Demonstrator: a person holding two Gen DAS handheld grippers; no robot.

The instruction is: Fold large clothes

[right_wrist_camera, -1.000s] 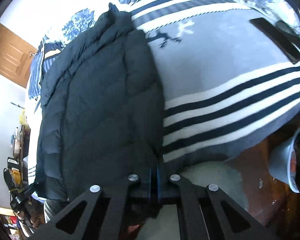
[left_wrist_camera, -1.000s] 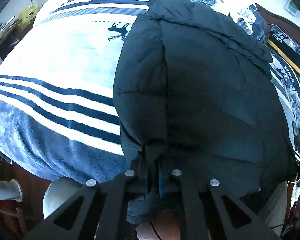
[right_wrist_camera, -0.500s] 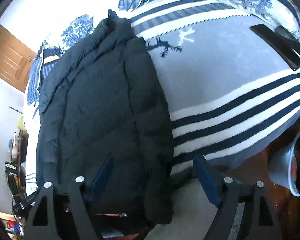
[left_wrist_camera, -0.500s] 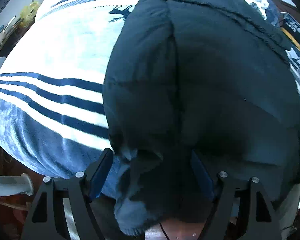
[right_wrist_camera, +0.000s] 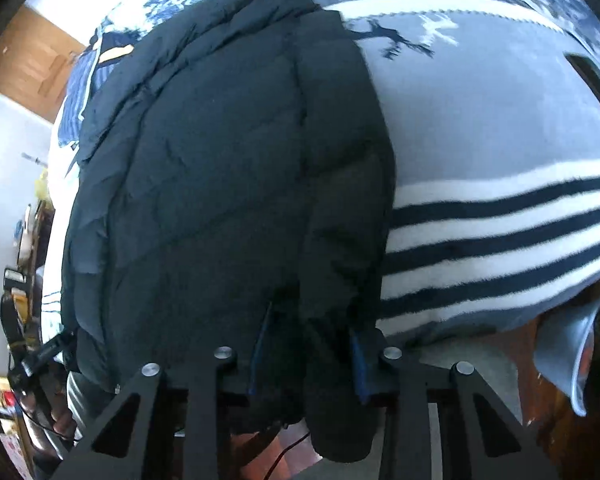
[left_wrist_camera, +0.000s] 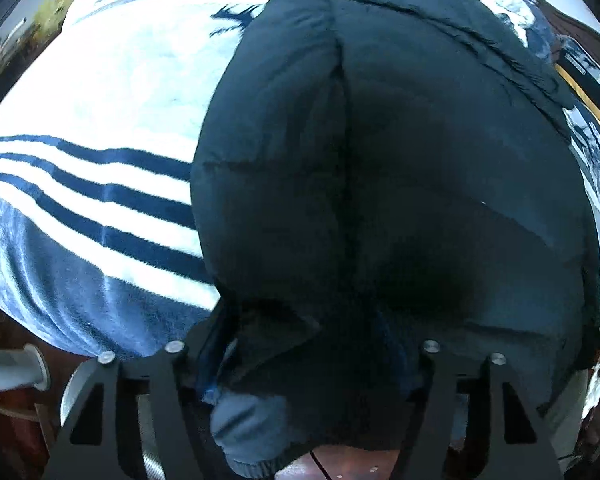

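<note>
A black puffer jacket [left_wrist_camera: 400,160] lies lengthwise on a bed blanket [left_wrist_camera: 100,100] with navy stripes and deer. Its near end hangs over the bed's edge. My left gripper [left_wrist_camera: 304,360] points steeply down over that end. Its jaws stand wide and are closing, with the bunched hem and a cuff between them. In the right wrist view the jacket [right_wrist_camera: 228,180] fills the left half, beside the blanket [right_wrist_camera: 500,140]. My right gripper [right_wrist_camera: 310,360] is closing, and its blue pads [right_wrist_camera: 358,360] touch both sides of a hanging sleeve end.
Wooden floor shows below the bed's edge. A white cylinder [left_wrist_camera: 12,368] sits low at the left. A grey-blue bin [right_wrist_camera: 572,344] stands at the right. A dark flat object [right_wrist_camera: 592,76] lies on the blanket. A wooden door [right_wrist_camera: 32,68] and cluttered shelves [right_wrist_camera: 20,280] are at the left.
Both grippers let go of the jacket's hem and opened wide. They sank closer to the jacket, and the right jaws have since narrowed around the sleeve end.
</note>
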